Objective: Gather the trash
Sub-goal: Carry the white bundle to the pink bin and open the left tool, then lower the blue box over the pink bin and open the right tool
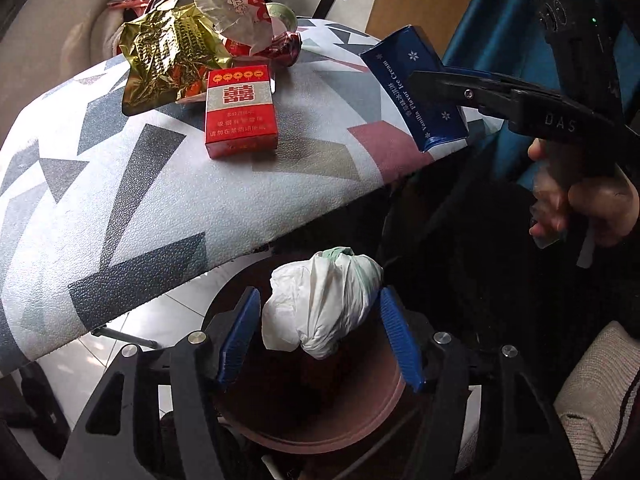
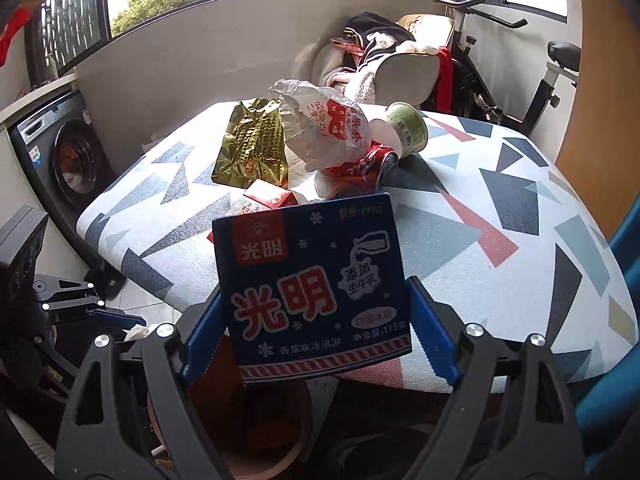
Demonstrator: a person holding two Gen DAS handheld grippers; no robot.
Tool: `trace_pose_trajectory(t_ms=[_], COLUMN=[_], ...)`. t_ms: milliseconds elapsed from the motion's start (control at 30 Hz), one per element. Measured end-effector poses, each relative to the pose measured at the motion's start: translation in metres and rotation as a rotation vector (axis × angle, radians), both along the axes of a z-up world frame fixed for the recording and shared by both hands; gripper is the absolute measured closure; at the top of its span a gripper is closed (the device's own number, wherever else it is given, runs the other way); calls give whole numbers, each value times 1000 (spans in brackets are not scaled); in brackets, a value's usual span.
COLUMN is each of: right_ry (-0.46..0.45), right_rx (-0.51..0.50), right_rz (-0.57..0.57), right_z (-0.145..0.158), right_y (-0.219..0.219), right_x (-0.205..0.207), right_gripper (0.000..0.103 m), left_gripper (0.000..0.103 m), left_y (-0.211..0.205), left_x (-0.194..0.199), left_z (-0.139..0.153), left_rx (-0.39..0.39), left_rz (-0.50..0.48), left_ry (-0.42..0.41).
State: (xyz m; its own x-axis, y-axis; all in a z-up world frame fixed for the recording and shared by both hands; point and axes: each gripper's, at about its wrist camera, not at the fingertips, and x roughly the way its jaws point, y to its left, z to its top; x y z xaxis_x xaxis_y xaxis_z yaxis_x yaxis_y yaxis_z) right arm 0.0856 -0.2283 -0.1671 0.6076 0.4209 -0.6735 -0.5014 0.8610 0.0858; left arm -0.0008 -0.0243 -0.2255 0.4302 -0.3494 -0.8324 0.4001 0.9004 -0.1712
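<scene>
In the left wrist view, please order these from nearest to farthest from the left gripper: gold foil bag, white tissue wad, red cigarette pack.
1. White tissue wad: between the left gripper's jaws, over the bin.
2. Red cigarette pack: on the table, ahead.
3. Gold foil bag: behind the pack, further left.
</scene>
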Motion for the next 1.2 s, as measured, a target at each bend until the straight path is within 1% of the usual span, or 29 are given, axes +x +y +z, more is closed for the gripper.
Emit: trace_pose_trajectory(t_ms=[33,100,167,267,433,600,800,1000,1200], right_ry=[2,6,11,16,46,88,122,165,229], right_rx=[-1,-2,-3,-24,-38,-55,-102,-214,-265], right_rz=[1,5,9,17,55,95,183,278,328], right_z=[-1,-2,-4,-9,-19,-32,-48,-70,-85], right_y=[0,1,2,7,16,31,54,78,91], right_x=[-1,-3,-5,-9,-19,-30,-49,-62,-62], right_gripper=[19,19,19,19,19,19,19,19,19], left_gripper=[26,21,15,12,12,10,9,9,9], left_y=[1,6,15,35,65,75,74,80,91], left_x=[0,0,1,-1,-11,-28,-37,-35,-35], left_z=[2,9,15,24,32,38,40,35,33], left_rx=[1,-3,-2,-5,-42,-75,-58,-67,-102], left_rz=[11,46,102,210,323,361,378,403,445], left_ry=[-14,-48,-71,-101,-114,-163,-197,-170,-158])
